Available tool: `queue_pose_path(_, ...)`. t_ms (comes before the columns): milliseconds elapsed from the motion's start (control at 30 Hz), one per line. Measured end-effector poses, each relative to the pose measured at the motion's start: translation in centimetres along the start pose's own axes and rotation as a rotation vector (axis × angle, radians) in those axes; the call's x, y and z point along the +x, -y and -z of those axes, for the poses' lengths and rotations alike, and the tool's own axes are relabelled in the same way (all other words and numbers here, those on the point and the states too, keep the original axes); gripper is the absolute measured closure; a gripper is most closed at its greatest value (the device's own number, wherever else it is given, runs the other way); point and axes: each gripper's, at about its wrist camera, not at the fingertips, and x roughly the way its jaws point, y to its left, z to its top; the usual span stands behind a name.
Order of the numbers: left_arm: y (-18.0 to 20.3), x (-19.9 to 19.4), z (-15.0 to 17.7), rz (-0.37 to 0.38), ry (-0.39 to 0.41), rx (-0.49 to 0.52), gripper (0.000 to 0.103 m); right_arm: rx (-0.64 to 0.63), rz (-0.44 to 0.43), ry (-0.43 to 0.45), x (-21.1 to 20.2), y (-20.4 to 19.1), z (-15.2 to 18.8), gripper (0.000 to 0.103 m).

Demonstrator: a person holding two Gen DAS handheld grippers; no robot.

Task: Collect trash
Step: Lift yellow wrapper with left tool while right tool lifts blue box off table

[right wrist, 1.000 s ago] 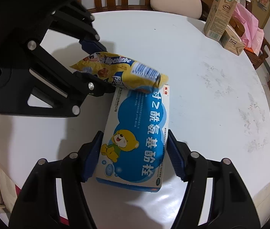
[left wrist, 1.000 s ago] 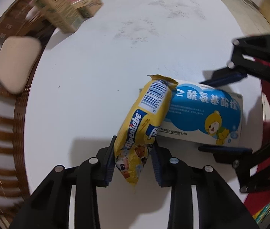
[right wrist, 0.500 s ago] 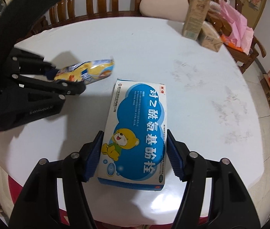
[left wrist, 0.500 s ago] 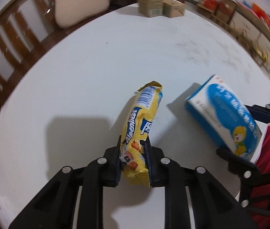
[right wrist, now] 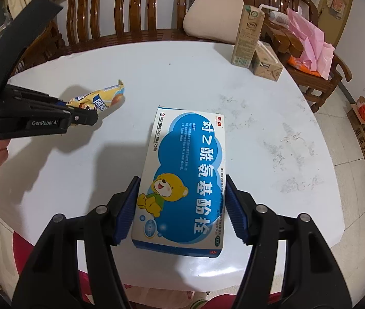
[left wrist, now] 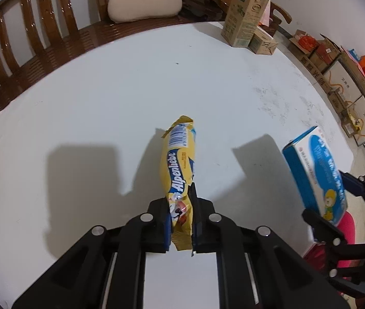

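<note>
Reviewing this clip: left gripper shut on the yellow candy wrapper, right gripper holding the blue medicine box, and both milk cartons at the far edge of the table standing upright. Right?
Not quite. The right wrist view shows only the tall carton upright; the smaller carton lies on its side beside it. The left gripper with the yellow candy wrapper and the right gripper with the blue medicine box are as you say.

Yellow wrapper (left wrist: 179,170), blue-and-white box (right wrist: 182,180), white table (left wrist: 105,103)

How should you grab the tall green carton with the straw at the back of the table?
Probably around the middle of the tall green carton, pads on its two flat, narrow sides, coming in level from the near side. It stands upright, with a smaller box lying close beside its base and the straw poking from the top, so low and top grips look awkward.
</note>
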Motion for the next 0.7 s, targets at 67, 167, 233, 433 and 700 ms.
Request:
queue_pose_path(67, 0.0, -0.6, 0.1, -0.015, 0.023, -0.01, 0.092, 0.0, -0.002, 0.014, -0.6, 0.1, 0.0, 0.041)
queue_pose_path(167, 0.7, -2.1, 0.9, -0.055, 0.079, -0.011, 0.092, 0.001, -0.007, 0.042, -1.7, 0.1, 0.1, 0.041)
queue_pose_path(233, 1.2, -3.3, 1.5, -0.076, 0.115, -0.005, 0.092, 0.003, -0.011, 0.059, -2.5, 0.0, 0.1, 0.041)
queue_pose_path(433, 3.3, -7.0, 4.1, -0.093, 0.211, 0.004, 0.092, -0.019, -0.025, 0.148, -6.7, -0.3, 0.1, 0.041)
queue_pose_path(700, 5.5, -11.7, 8.0, -0.154, 0.292, -0.031, 0.092, -0.077, -0.041, 0.288, -13.4, -1.5, 1.3, 0.041)
